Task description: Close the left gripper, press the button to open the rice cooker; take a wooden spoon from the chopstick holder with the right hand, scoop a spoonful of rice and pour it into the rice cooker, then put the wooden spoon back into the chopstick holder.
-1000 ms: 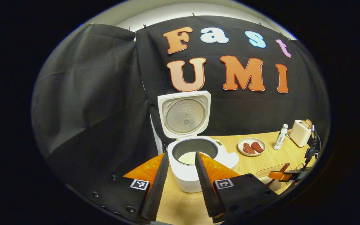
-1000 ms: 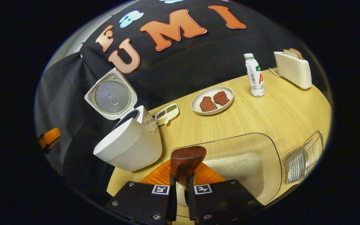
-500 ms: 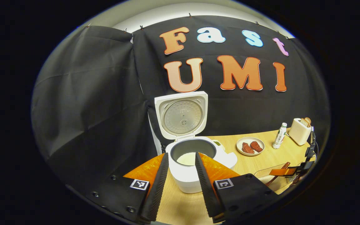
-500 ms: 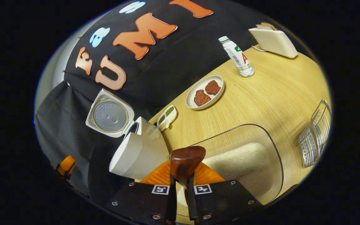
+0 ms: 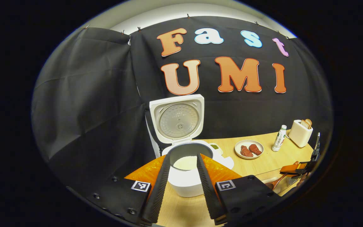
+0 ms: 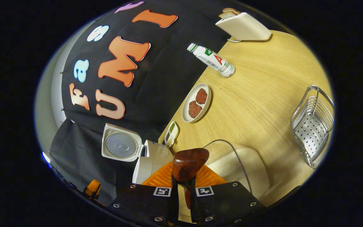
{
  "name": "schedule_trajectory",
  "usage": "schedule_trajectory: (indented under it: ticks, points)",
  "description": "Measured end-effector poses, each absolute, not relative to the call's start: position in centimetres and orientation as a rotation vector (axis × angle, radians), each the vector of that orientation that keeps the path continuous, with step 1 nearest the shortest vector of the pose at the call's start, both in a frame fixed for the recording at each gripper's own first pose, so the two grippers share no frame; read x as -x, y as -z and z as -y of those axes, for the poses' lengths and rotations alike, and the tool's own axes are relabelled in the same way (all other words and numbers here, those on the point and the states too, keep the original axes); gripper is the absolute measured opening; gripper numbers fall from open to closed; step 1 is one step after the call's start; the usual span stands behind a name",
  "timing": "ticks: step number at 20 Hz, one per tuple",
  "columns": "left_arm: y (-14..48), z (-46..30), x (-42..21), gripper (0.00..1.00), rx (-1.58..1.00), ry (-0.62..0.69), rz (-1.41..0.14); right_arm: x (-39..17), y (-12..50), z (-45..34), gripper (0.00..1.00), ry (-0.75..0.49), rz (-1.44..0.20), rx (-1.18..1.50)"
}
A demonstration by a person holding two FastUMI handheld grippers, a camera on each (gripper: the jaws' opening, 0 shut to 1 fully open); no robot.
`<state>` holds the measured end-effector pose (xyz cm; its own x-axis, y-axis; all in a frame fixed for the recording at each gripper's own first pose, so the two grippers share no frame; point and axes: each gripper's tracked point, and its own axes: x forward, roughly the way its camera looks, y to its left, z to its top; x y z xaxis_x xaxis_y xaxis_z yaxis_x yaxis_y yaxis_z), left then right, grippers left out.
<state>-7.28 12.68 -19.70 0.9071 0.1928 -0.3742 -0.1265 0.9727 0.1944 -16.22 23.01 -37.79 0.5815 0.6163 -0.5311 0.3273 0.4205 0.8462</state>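
Note:
The white rice cooker (image 5: 184, 179) stands open with its lid (image 5: 176, 119) upright and white rice in its pot. My left gripper (image 5: 183, 157) is open just in front of it, the fingers framing the pot without touching it. My right gripper (image 6: 183, 181) is shut on the handle of the wooden spoon (image 6: 190, 163), whose dark bowl sticks out over the clear rice container (image 6: 244, 170). I cannot tell whether rice lies in the spoon. The rice cooker (image 6: 151, 160) is to its left. The metal chopstick holder (image 6: 312, 126) stands at the right.
On the wooden table (image 6: 263, 78) are a plate of two meat pieces (image 6: 197, 102), a small bottle (image 6: 211, 60), a toaster with bread (image 6: 243, 26) and a small divided dish (image 6: 171, 134). The other gripper (image 5: 298, 168) with the spoon shows at the far right of the left gripper view.
My right gripper has rolled with the spoon still in it, so the table now looks steeply tilted. The left gripper has shifted slightly, with the cooker now sitting lower and more to the left.

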Motion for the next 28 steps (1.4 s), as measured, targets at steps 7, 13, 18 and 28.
schedule_trajectory:
  ticks: [7,13,18,28]
  points:
    - [19.6,-10.3,6.6,0.62,-0.158,-0.135,-0.393,13.7,35.3,-18.5,0.14,-0.153,-0.897,-1.354]
    - [19.4,-9.5,6.4,0.58,-0.139,-0.139,-0.384,11.7,32.4,-17.6,0.14,-0.145,-0.845,-1.533]
    - [19.4,-10.3,6.9,0.62,-0.119,-0.164,-0.379,9.9,29.9,-18.7,0.14,-0.163,-0.844,-1.635]
    - [18.9,-14.9,8.8,0.62,-0.068,-0.258,-0.357,5.1,23.7,-25.0,0.14,-0.255,-0.82,-1.826]
